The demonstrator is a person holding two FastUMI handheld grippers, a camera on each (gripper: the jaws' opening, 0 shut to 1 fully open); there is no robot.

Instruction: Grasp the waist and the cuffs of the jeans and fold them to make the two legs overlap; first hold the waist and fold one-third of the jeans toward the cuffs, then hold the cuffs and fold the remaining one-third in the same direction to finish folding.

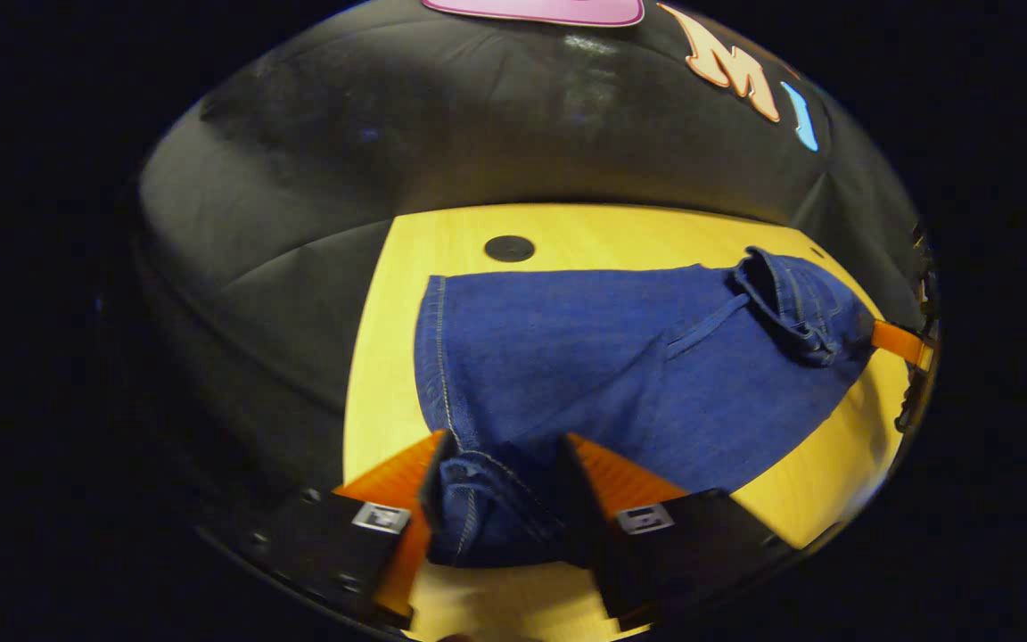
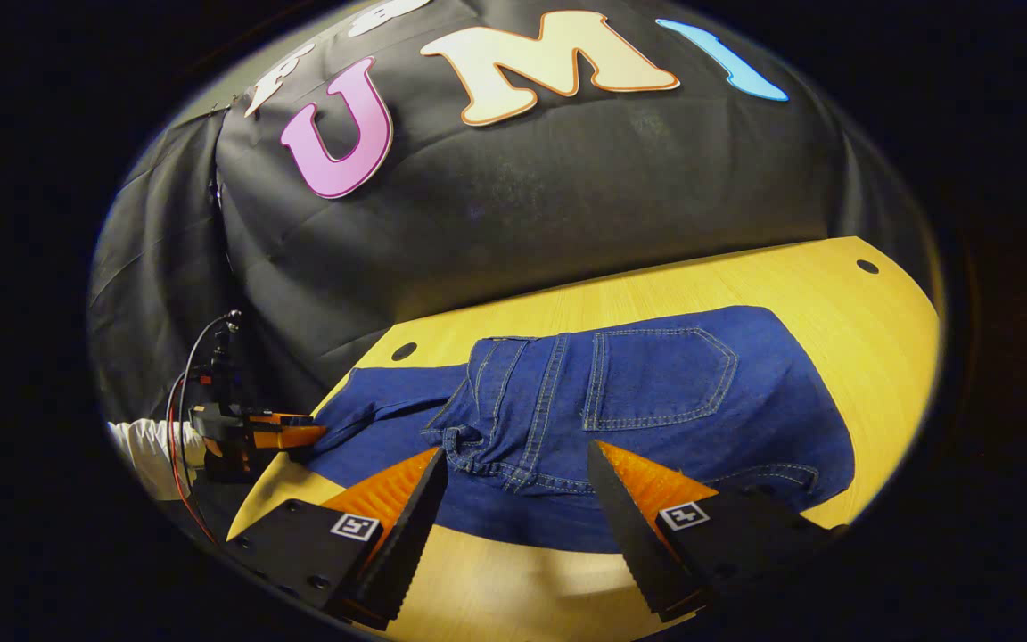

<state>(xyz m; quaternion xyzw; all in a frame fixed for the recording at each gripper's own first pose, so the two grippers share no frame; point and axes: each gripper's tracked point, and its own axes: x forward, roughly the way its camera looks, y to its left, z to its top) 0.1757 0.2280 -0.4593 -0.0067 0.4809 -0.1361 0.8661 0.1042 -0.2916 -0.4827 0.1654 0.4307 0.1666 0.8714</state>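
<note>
Cuff end pinched, waist end about to be taken

The blue denim jeans [image 2: 656, 401] lie on the yellow wooden table [image 2: 879, 303]; the left gripper [image 1: 500, 499] is clamped on the cuffs [image 1: 487, 513], while the right gripper [image 2: 518, 499] is spread at the waist [image 2: 496, 419], where both layers should be gathered before lifting.

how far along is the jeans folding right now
Done: the jeans lie on the table with the legs looking overlapped. In hand: the left gripper has cuff-end denim bunched between its fingers, and the right gripper sits open at the waist. Left: both one-third folds, since the jeans look stretched out full length.
</note>
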